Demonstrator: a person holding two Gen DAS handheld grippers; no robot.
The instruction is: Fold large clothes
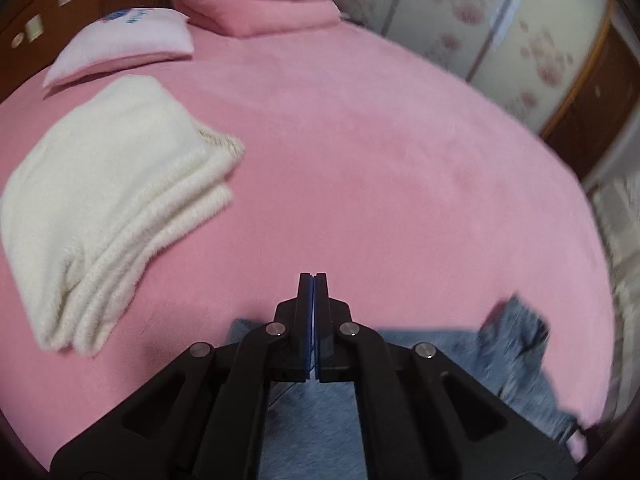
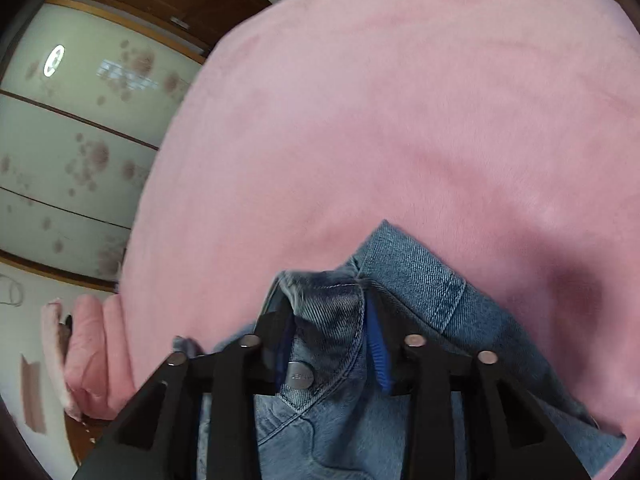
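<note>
My right tongs (image 2: 330, 316) clamp a bunched fold of the blue denim jacket (image 2: 412, 280) on the pink bedspread (image 2: 380, 100); my left tongs (image 1: 314, 280) are pressed together, empty

We lose most of the denim garment (image 2: 404, 280) behind the right gripper (image 2: 328, 320) and past the bottom edge. In the left wrist view its far corner (image 1: 516, 320) is motion-blurred; the pillow's (image 1: 120, 46) print is unreadable.
</note>
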